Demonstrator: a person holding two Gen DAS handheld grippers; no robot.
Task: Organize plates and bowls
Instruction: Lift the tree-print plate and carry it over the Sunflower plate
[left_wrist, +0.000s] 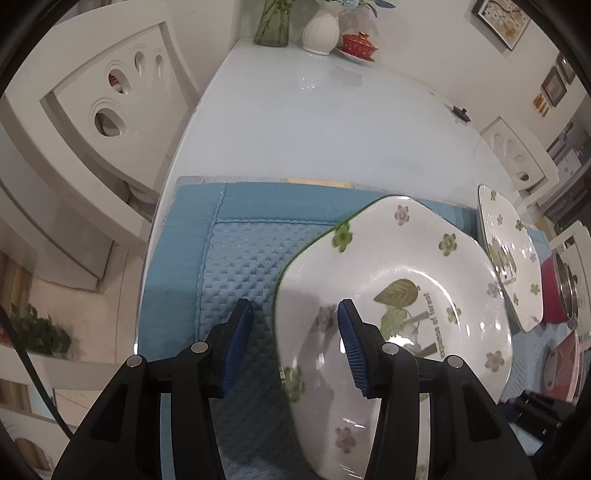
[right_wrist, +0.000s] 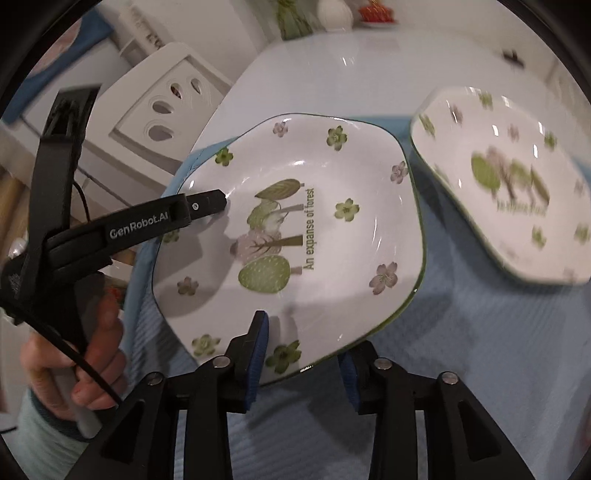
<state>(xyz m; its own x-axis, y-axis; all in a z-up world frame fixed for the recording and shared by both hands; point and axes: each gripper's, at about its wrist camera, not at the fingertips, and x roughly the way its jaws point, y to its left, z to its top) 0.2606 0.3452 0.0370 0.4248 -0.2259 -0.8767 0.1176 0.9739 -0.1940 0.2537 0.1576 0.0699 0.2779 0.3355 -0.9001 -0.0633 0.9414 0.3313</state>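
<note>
Two claws straddle near plate (right_wrist: 295, 229) rim, neither clenched: left claw (left_wrist: 291, 343), right claw (right_wrist: 303, 354); second plate (right_wrist: 509, 184) just beside.

The plate (right_wrist: 291, 236) at frame centre reads "An expanse of forest" beside its trees; the left gripper (right_wrist: 207, 205) arm reads "GenRobot.AI".

Both views are bright and evenly lit from overhead indoor light. Small white glints sit on the glazed plate (right_wrist: 295, 221) and on the glossy worktop (left_wrist: 314, 118). Soft shadows fall on the plate beside the tongs. Fisheye distortion bends the worktop edge and the chair (left_wrist: 110, 103), and black vignetting fills the corners. In the right wrist view the second plate (right_wrist: 509, 184) is smeared by motion blur; the left wrist view is mostly sharp, with the plate's near rim slightly soft.
</note>
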